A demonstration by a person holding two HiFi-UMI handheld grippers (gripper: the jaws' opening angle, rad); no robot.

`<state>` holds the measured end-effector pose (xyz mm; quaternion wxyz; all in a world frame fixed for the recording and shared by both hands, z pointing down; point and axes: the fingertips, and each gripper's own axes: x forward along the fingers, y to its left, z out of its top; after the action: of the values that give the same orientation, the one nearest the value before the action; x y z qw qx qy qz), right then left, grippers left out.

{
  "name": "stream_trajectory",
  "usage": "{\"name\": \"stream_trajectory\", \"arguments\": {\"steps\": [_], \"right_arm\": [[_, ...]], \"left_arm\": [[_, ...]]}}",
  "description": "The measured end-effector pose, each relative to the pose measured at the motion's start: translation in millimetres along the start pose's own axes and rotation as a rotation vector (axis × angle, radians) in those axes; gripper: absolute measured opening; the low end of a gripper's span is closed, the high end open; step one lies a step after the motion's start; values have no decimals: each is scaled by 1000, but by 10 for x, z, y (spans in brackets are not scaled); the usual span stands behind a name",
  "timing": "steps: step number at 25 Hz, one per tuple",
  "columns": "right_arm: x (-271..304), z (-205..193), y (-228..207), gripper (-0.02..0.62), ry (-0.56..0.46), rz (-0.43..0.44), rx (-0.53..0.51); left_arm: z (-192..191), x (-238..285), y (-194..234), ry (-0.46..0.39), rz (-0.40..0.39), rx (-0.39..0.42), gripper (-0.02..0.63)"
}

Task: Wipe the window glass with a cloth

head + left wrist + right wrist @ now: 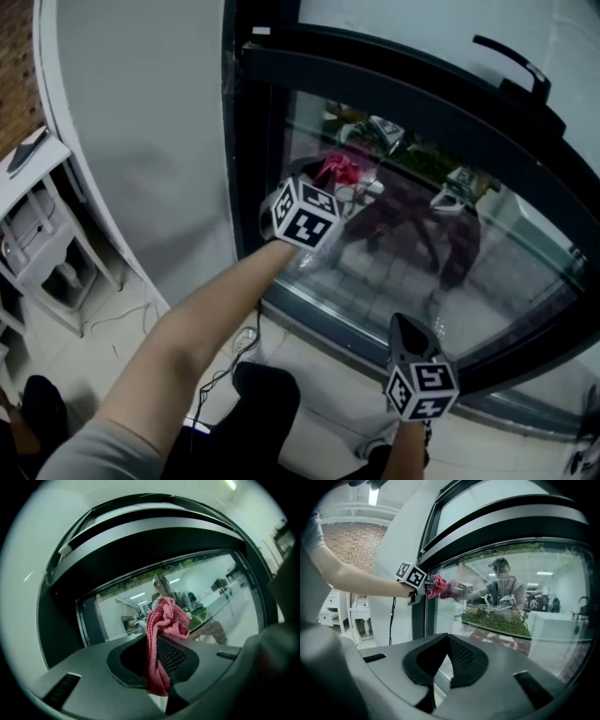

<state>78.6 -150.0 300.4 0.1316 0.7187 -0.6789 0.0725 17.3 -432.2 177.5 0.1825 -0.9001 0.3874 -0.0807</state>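
Note:
A pink cloth is pressed against the window glass near its upper left corner. My left gripper is shut on it, its marker cube just behind. In the left gripper view the cloth bunches up between the jaws of the left gripper and hangs down, with the glass close ahead. My right gripper is lower and to the right, pointing at the bottom of the pane, apart from it. In the right gripper view the right gripper is shut with nothing in it, and the cloth shows far left.
A black window frame borders the glass on the left, with a black handle on the frame above. A white small table stands at the far left. A cable lies on the floor below the sill.

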Motion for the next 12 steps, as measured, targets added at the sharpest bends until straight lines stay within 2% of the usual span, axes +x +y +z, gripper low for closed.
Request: {"name": "stream_trajectory", "arguments": {"steps": [5, 7, 12], "right_arm": [[-150, -15, -140, 0, 3, -28, 24], [-206, -62, -177, 0, 5, -32, 43], [-349, -186, -270, 0, 17, -54, 62]], "left_arm": [[-141, -5, -46, -23, 5, -238, 43], [-194, -21, -129, -29, 1, -282, 43], [-235, -31, -415, -40, -25, -322, 41]]}}
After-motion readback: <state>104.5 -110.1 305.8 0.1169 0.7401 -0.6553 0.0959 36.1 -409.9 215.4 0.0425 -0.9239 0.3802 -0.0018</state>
